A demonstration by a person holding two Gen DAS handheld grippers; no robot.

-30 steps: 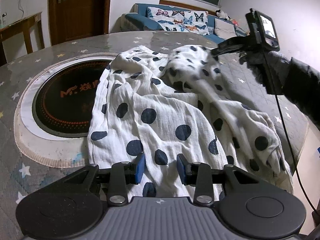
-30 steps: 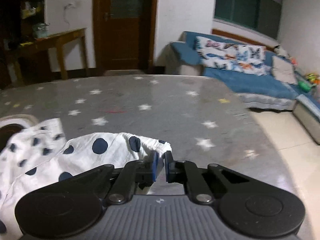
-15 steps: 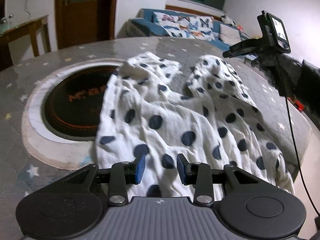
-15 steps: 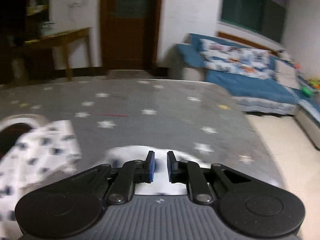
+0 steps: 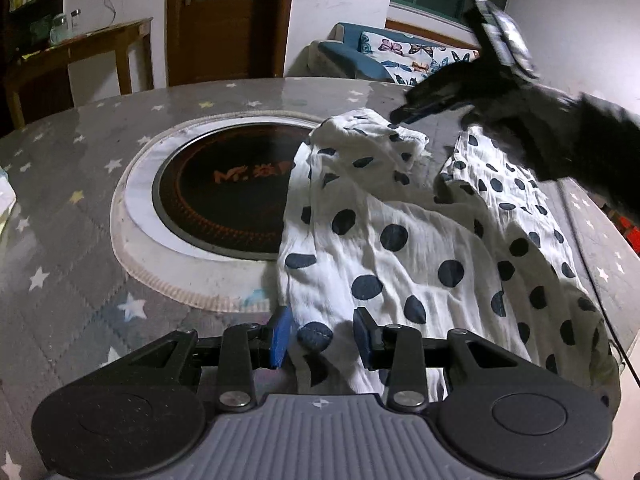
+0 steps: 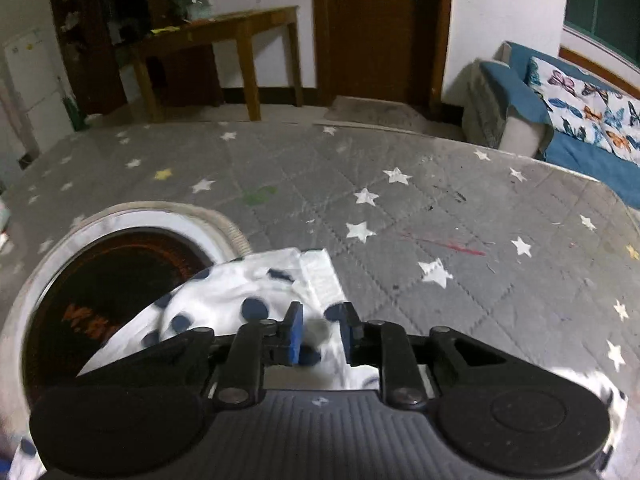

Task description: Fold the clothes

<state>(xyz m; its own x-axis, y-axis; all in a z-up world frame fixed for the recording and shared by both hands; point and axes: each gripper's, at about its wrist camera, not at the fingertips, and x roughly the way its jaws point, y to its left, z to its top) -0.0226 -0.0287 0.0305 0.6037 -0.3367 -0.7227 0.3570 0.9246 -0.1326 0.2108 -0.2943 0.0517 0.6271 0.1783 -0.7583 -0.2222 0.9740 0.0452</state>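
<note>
1. Polka-dot garment [image 5: 420, 240]: a white crinkled cloth with dark navy dots is lying rumpled on the round table [image 5: 72, 240], its left edge overlapping the right rim of the table's central hot plate [image 5: 224, 196]. Its near hem is reaching down to the left wrist camera; its right side is draping over the table's right edge.

2. Left gripper [image 5: 322, 336]: the blue-padded fingers [image 5: 280, 334] are standing wide apart, straddling the near hem of the garment. A dotted fold is lying in the gap between them, but neither pad is pressing on it.

3. Right gripper [image 6: 320, 334]: the jaws are parted to a moderate gap above the far corner of the garment [image 6: 248, 300]. Cloth is showing between the pads; it is blurred, and nothing is being pinched. In the left wrist view this gripper [image 5: 404, 114] is appearing at the far right, motion-blurred, held in a dark glove [image 5: 516, 116], its tips just over the garment's far bunched corner.

4. Table cover: grey quilted surface printed with white and yellow stars [image 6: 362, 230], with a red streak [image 6: 456, 246] to the right of the garment's corner.

5. Background: a blue sofa [image 6: 576, 152] with a butterfly-print cushion [image 6: 588, 108] is standing at far right; a wooden side table [image 6: 224, 36] and a brown door [image 6: 380, 28] are occupying the far wall.
</note>
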